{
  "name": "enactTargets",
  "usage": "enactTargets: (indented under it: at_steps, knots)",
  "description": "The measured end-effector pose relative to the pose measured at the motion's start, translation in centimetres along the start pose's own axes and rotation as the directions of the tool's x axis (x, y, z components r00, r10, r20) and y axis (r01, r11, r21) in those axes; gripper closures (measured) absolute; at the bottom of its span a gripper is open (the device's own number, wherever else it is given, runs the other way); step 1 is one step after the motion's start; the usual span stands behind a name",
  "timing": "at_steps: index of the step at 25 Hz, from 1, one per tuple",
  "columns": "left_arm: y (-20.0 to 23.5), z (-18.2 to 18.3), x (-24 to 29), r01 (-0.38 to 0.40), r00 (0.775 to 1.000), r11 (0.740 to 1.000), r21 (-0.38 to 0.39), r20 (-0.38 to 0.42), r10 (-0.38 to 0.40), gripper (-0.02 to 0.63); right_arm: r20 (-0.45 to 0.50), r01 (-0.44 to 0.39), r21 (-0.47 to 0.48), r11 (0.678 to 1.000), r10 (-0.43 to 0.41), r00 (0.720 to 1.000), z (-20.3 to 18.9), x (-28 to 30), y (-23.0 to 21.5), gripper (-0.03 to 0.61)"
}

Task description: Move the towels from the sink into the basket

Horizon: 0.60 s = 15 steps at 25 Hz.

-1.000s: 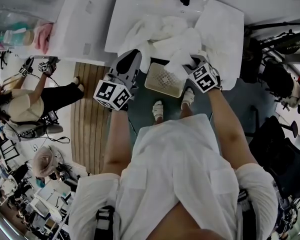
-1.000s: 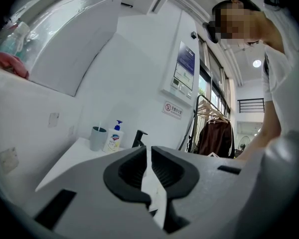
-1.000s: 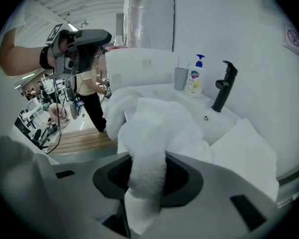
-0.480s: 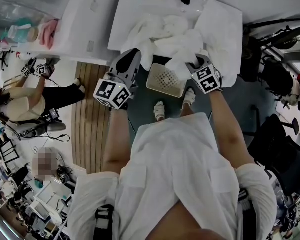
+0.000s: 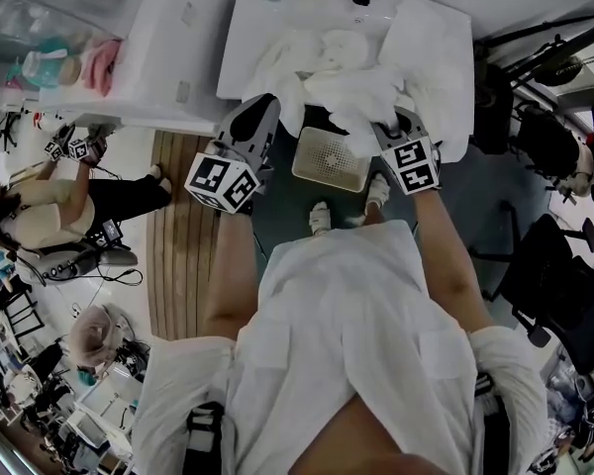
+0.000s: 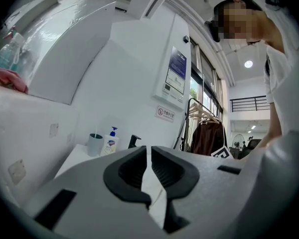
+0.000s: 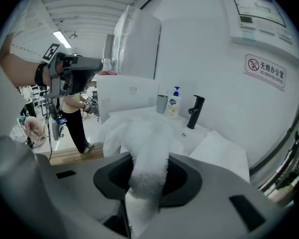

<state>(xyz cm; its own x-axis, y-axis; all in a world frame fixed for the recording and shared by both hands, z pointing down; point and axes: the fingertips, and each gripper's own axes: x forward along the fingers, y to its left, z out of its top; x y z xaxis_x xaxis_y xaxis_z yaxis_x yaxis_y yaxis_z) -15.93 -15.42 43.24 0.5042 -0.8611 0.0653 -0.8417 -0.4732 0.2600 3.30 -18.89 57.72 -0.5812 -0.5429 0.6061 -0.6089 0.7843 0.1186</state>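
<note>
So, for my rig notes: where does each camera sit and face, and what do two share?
Head view: on head, steeply down at sink, towel, basket; arms, left gripper, right gripper.
Left gripper view: level along its jaws toward soap bottle; shirt at right.
Right gripper view: along jaws clamping towel, toward faucet; left arm.
Gripper views share the soap bottle.

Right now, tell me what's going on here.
A person stands at the sink with a gripper in each hand. The right gripper is shut on a white towel, raised over the heap of towels at the sink. The left gripper sits at the heap's edge with its jaws nearly together; whether they pinch cloth I cannot tell. The basket is on the floor below, and no towel shows in it.
</note>
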Motion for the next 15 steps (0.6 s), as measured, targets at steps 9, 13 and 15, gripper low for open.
enactTargets:
  at_steps: [9, 13, 15]
  knots:
    - [-1.6, 0.9, -1.9, 0.053, 0.999, 0.998, 0.029, 0.01, -0.053, 0.58, 0.106, 0.072, 0.032, 0.997, -0.075, 0.992, 2.2, -4.4, 2.1, 0.44]
    - [-2.4, 1.3, -2.7, 0.074, 0.997, 0.997, 0.037, 0.014, -0.074, 0.58, 0.152, 0.102, 0.037, 0.994, -0.106, 0.983, 3.0, -6.9, 3.1, 0.44]
    - [-2.7, 1.4, -3.0, 0.083, 0.996, 0.996, 0.039, 0.015, -0.084, 0.58, 0.169, 0.117, 0.036, 0.993, -0.121, 0.978, 3.4, -7.9, 3.4, 0.44]
